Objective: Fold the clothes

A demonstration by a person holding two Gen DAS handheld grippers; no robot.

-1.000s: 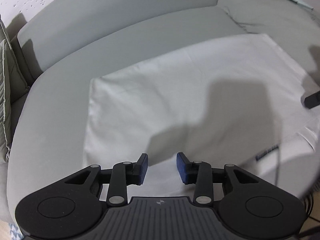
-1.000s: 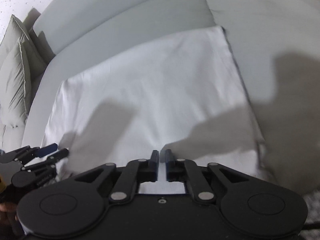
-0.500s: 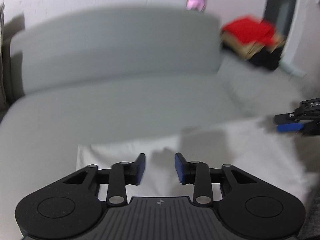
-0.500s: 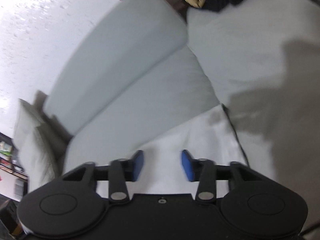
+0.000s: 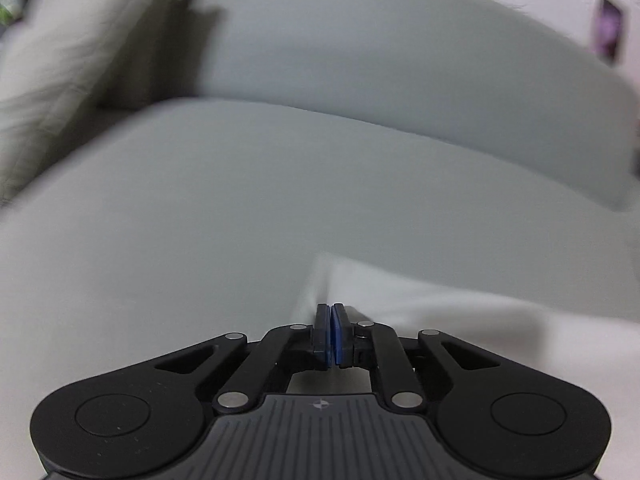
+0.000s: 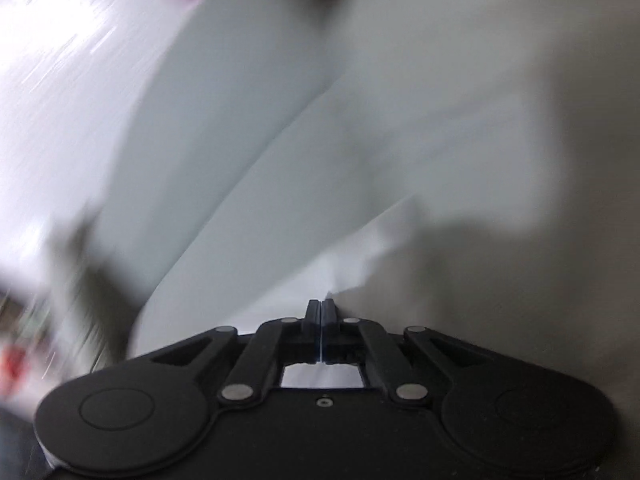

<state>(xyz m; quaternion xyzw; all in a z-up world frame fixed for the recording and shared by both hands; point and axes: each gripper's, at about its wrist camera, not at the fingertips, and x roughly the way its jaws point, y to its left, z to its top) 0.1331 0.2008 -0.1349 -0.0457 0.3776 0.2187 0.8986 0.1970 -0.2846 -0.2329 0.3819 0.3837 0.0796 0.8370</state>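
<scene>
Grippers [image 5: 331, 312] [image 6: 321, 307] closed, apparently pinching white cloth [image 5: 420, 304].

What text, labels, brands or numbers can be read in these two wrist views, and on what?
None legible.
Left claw body: a small round emblem, a symbol without letters.
Purple picture on the wall: too blurred to read.
White garment, grey sofa: no print visible.

Open grey sofa seat [image 5: 200, 200] ahead; backrest [image 5: 400, 52] and pillow [image 5: 60, 60] bound it.

white cloth [image 5: 420, 300] | flat on grey sofa | near edge pinched at both corners
</scene>
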